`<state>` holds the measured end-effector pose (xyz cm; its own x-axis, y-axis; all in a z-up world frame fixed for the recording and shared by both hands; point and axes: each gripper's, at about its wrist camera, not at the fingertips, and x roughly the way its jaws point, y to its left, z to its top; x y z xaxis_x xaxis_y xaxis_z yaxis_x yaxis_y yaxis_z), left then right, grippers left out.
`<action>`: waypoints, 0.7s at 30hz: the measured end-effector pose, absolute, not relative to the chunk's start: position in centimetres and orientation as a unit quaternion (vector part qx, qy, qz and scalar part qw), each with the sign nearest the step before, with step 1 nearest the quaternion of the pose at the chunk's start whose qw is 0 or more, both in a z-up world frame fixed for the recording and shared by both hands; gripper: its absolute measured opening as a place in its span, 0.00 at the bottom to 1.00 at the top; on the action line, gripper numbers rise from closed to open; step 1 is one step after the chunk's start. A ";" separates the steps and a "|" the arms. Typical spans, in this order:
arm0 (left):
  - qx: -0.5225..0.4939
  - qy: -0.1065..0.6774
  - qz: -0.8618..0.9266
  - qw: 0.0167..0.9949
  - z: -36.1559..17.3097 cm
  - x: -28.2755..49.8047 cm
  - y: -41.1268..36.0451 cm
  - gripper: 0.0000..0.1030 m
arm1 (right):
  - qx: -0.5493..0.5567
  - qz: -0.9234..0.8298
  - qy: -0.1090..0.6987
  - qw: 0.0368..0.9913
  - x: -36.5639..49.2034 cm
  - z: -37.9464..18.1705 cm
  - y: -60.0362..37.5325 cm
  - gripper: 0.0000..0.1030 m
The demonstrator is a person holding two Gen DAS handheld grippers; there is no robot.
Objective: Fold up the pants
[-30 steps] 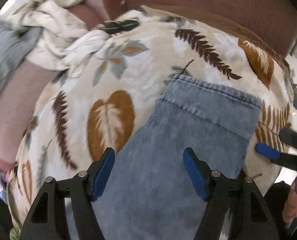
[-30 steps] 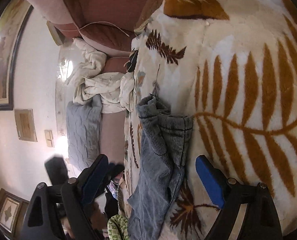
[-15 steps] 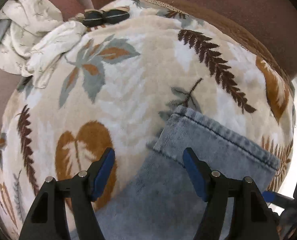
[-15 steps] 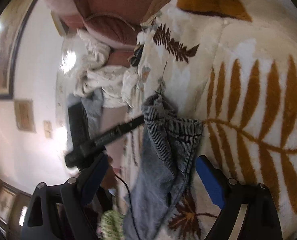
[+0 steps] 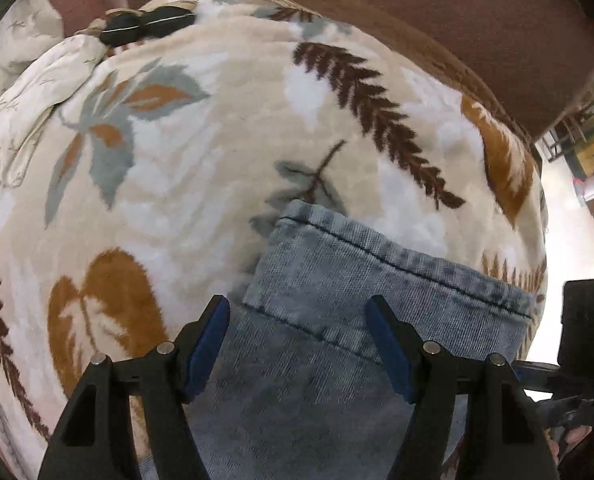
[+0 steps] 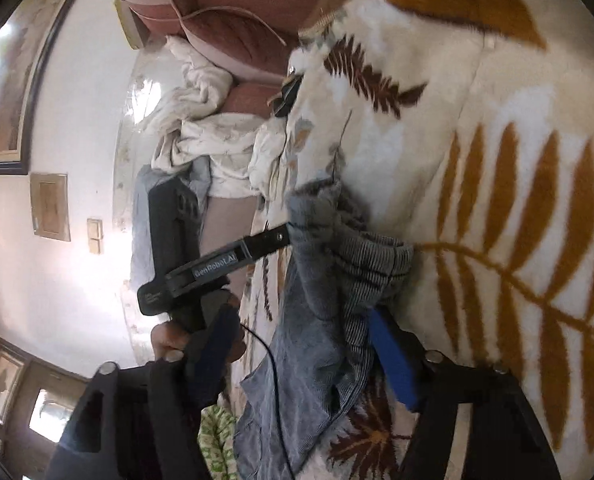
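Observation:
Light blue denim pants [image 5: 361, 320] lie on a leaf-patterned fleece blanket [image 5: 185, 184], hems of the legs stacked toward the far side. My left gripper [image 5: 297, 340] is open, its blue pads straddling the upper leg just short of the hem. In the right wrist view the pants [image 6: 337, 280] lie bunched along the blanket's left edge. My right gripper [image 6: 309, 360] is open around that bunched denim, its right pad [image 6: 391, 356] against the fabric. The left gripper's body [image 6: 201, 268] shows there, its tip at the denim's far end.
A brown sofa back [image 5: 417, 8] runs behind the blanket. A crumpled cream sheet [image 5: 29, 92] and two dark oval objects [image 5: 149, 24] lie at the far left. The blanket [image 6: 497, 200] drops off at the right edge [image 5: 537, 240]. A wall with frames [image 6: 49, 208] stands beyond.
The left gripper has drawn back toward me, so the hem now lies ahead of its pads. The right gripper has closed in on the bunched denim. The left gripper has entered the right view.

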<state>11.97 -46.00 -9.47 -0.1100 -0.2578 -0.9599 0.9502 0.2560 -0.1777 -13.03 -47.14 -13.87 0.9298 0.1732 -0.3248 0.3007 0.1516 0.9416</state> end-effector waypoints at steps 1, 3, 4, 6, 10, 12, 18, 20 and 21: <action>0.335 0.535 -0.512 0.583 -10.0 11.7 -46.3 0.69 | 0.655 -0.045 0.185 0.731 -13.0 -14.2 -47.2 0.64; 0.337 0.535 -0.510 0.583 -10.4 11.4 -46.7 0.71 | 0.669 -0.055 0.179 0.719 -13.4 -14.7 -47.6 0.61; 0.333 0.532 -0.512 0.586 -10.4 11.2 -46.8 0.72 | 0.674 -0.055 0.177 0.715 -13.4 -15.0 -47.7 0.61; 0.324 0.530 -0.514 0.591 -10.3 11.0 -47.0 0.72 | 0.677 -0.057 0.175 0.712 -13.5 -15.1 -47.7 0.61; 0.321 0.516 -0.524 0.596 -10.1 10.0 -47.2 0.70 | 0.672 -0.063 0.183 0.714 -13.2 -15.0 -47.7 0.61; 0.327 0.509 -0.528 0.597 -10.0 9.1 -47.5 0.64 | 0.671 -0.063 0.186 0.715 -13.0 -15.0 -47.8 0.61; 0.331 0.492 -0.532 0.605 -9.2 7.6 -47.4 0.42 | 0.653 -0.054 0.200 0.728 -12.1 -14.8 -47.8 0.33; 0.323 0.493 -0.530 0.610 -8.9 7.5 -47.2 0.35 | 0.652 -0.045 0.202 0.729 -11.8 -14.9 -47.7 0.26; 0.319 0.492 -0.529 0.614 -8.8 7.5 -47.0 0.33 | 0.644 -0.045 0.205 0.736 -11.7 -14.6 -47.5 0.26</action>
